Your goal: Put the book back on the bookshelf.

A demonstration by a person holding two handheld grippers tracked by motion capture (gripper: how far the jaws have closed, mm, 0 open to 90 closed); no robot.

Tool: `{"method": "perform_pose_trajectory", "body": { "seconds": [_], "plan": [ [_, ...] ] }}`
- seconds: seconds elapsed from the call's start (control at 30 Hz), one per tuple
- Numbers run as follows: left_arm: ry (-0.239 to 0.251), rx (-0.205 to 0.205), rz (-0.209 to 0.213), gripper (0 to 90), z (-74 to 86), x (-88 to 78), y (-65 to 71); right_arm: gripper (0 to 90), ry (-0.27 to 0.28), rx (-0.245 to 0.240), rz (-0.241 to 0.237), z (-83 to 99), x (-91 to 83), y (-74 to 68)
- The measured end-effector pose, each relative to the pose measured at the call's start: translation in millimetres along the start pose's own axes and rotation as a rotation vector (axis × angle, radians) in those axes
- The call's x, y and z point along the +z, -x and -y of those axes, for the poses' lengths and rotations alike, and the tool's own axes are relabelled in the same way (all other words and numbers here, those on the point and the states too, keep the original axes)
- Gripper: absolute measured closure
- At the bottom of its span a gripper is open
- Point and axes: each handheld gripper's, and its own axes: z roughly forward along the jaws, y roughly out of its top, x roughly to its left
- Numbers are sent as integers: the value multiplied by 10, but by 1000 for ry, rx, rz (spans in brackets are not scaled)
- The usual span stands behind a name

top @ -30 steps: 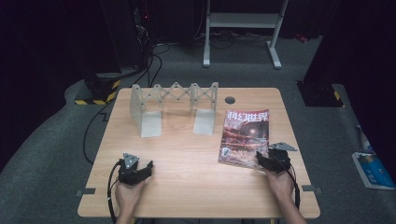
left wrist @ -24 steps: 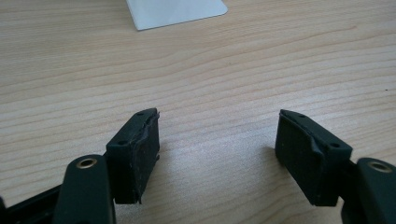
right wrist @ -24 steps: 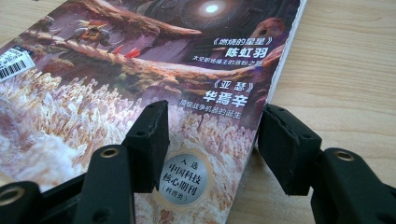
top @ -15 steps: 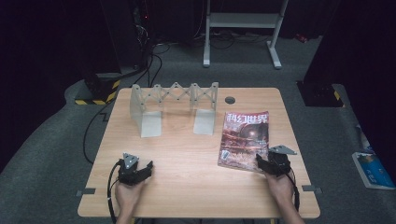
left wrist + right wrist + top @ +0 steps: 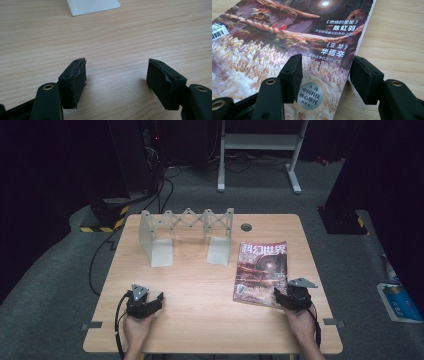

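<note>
The magazine (image 5: 262, 271) lies flat on the worktop's (image 5: 200, 290) right side, not yet lifted, with the right claw (image 5: 325, 75) spread across its near corner and the left claw (image 5: 116, 80) spread over bare wood, so gripping remains.

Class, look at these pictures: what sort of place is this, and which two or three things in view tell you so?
Probably a lab or studio set up for recording, not a home. A lone wooden table stands on grey carpet in a dark room, cables run across the floor to dark equipment, and a white metal stand sits behind.
</note>
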Motion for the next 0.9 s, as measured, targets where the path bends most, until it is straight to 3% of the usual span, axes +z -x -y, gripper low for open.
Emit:
{"method": "perform_pose_trajectory", "body": {
  "seconds": [0.9],
  "plan": [
    [1, 17, -1, 368, -5, 2, 10, 437, 11, 3, -35, 246, -241, -120]
  ]
}}
